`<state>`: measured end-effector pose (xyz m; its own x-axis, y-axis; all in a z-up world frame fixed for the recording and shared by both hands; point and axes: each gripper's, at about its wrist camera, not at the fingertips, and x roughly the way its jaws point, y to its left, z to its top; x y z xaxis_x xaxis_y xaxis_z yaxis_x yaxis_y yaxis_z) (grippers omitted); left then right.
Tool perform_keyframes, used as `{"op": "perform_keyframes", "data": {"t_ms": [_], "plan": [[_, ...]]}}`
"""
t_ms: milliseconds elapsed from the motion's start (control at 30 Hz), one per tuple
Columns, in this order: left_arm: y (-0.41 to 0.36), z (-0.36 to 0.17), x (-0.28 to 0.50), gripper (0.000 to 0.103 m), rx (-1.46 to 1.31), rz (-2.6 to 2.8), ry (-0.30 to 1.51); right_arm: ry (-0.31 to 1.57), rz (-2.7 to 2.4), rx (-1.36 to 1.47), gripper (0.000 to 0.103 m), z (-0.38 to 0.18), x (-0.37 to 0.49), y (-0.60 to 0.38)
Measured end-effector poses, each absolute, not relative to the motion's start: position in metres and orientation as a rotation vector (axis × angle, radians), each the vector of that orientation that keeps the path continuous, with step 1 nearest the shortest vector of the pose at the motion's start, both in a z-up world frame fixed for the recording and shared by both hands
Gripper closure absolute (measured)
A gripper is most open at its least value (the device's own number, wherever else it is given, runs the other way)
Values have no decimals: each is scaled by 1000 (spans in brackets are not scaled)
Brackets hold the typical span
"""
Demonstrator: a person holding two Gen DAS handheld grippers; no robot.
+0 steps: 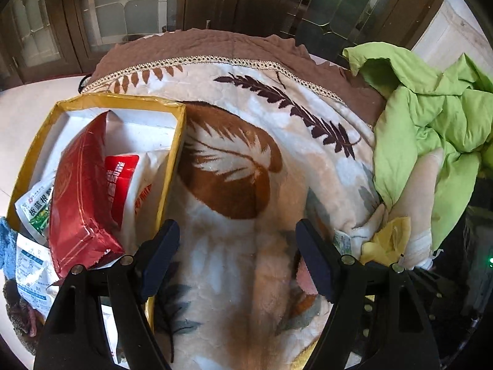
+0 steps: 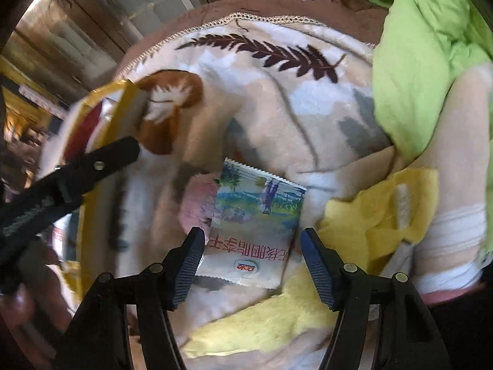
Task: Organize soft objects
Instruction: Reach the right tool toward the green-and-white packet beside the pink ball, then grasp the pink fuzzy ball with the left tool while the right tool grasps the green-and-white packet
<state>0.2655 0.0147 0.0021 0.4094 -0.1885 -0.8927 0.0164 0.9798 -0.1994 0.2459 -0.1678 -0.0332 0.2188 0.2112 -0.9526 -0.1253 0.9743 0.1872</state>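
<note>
While my right claw (image 2: 251, 260) hangs with its jaws spread wide, the snack packet (image 2: 257, 231) lies flat between them on the leaf-patterned blanket (image 2: 277, 117), not yet gripped by either finger. Just past it at three o'clock sits a crumpled yellow cloth (image 2: 376, 215), and at nine o'clock a pale pink fold presses against the packet's edge. My left claw (image 1: 237, 257) is also spread and holds nothing, hovering over bare blanket; in the right view it shows as a dark arm at nine o'clock. Beside it at ten o'clock stands the yellow-rimmed box (image 1: 172, 160), already holding a red pouch (image 1: 80, 197) and several white sachets. Farther off at two o'clock the green quilt (image 1: 431, 123) is heaped, and beyond everything runs the blanket's brown border, then dark wooden doors. What worries me is the plush pile: if I close low, I judge the fingers may pinch a fold of blanket or the pink fabric together with the slick, thin packet, dragging the bedding up or letting the packet slide out. The right view is blurred, so my alignment is uncertain.
</note>
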Motion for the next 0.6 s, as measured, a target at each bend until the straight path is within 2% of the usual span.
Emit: {"op": "perform_keyframes", "data": {"t_ms": [467,600], "plan": [[-38,-21,246,25,-171,-308,1263,1341,238,72,39,-23,239,-206],[-47,-27,246,25,-276,-348,1305,1330,247,96,41,-22,238,-214]]}}
